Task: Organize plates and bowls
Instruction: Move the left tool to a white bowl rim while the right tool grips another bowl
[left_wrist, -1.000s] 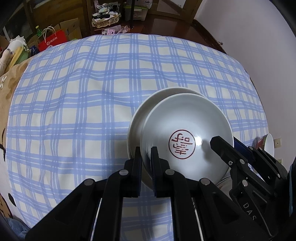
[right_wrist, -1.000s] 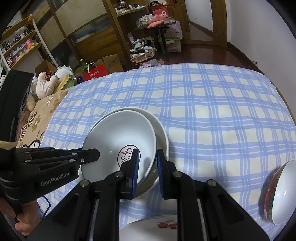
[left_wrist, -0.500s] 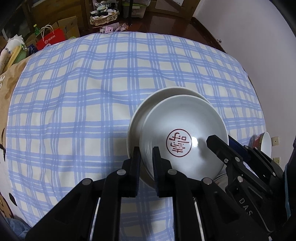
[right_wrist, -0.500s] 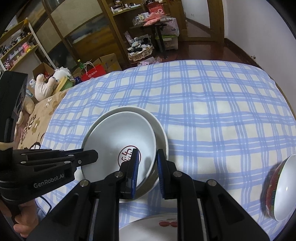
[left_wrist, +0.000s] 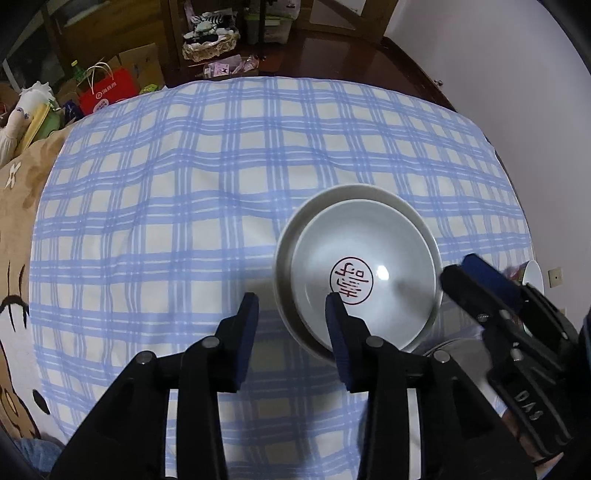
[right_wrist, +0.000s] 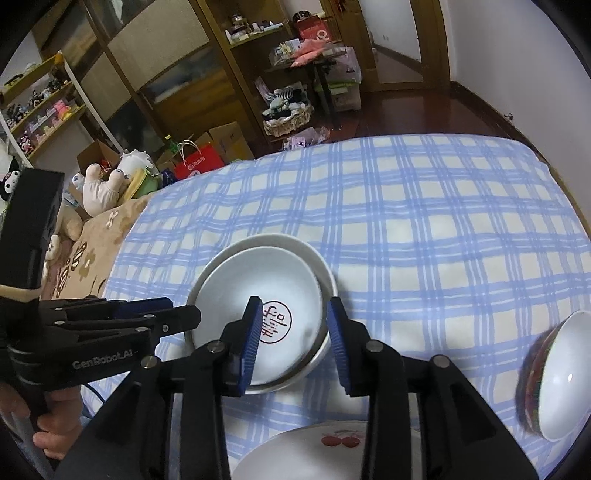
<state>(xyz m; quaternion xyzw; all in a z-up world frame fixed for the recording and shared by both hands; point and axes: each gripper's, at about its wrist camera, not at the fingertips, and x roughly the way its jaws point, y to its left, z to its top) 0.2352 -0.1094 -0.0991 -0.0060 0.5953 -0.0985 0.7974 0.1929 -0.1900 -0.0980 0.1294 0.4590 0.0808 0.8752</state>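
Stamped bowl (left_wrist: 364, 273) nests in a wider plate (left_wrist: 354, 195) on the blue-checked cloth (left_wrist: 166, 206) | left gripper (left_wrist: 291, 314) spread wide, empty, straddling the plate's near rim | right gripper (right_wrist: 295, 321) likewise parted, empty | cherry plate (right_wrist: 332, 443) cut off below | patterned bowl (right_wrist: 554, 376) blurred, right of the stack.

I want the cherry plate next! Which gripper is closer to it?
Right. The right hand-held gripper hangs open just above the cherry plate; the left hand-held gripper is off to the left, by the stacked bowls.
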